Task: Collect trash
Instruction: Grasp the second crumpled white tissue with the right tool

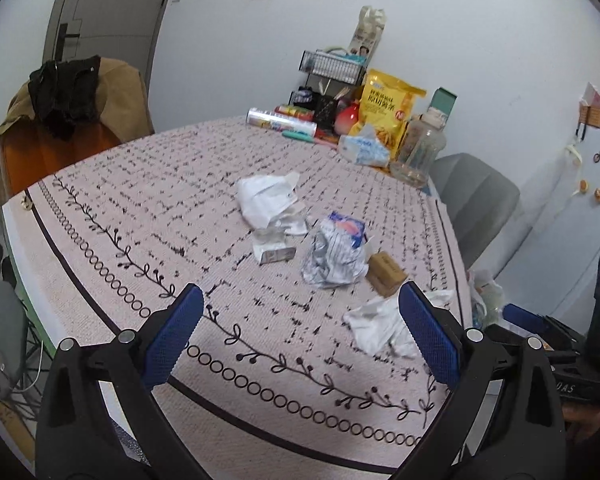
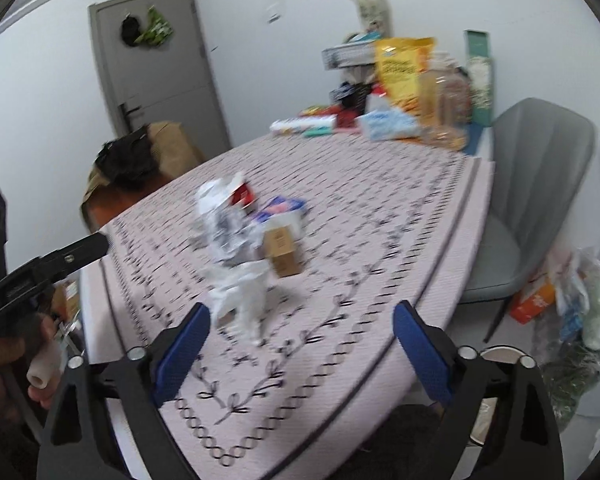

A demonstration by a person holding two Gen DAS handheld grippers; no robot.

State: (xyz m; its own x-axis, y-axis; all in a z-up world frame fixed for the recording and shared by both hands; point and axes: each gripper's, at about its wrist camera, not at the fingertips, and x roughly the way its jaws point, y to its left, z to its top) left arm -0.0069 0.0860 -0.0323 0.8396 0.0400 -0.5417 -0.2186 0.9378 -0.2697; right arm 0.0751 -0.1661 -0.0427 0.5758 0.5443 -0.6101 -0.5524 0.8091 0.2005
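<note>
Trash lies in a loose cluster near the middle of the table [image 1: 100, 208]: a white plastic bag [image 1: 266, 196], a flattened wrapper [image 1: 274, 250] just beside it, a crumpled ball of printed paper [image 1: 332, 258], a small brown box [image 1: 386, 274] touching that ball, and a crumpled tissue [image 1: 374, 326] nearest the edge

Left gripper [image 1: 300, 344] hovers over the near edge of the table, jaws spread wide, nothing between them. Right gripper [image 2: 302, 354] hovers likewise over its side of the table, jaws wide apart and empty (this view is blurred, so finer detail is doubtful). The tissue [image 2: 242, 300] sits just ahead of its left finger

Judged step: the approach, with no piece picked up yet. A heap of bags [image 2: 576, 300] shows on the floor past the grey chair [image 2: 540, 184]; whether that is the bin I cannot tell

Next move, by my reckoning: bring one gripper down so the tissue sits between the fingers, then close. It is soft and light, so the fingers should straddle its bulk and not snag the tablecloth. Snack bag, jar and tissue pack at the far end look like keepers, not trash
</note>
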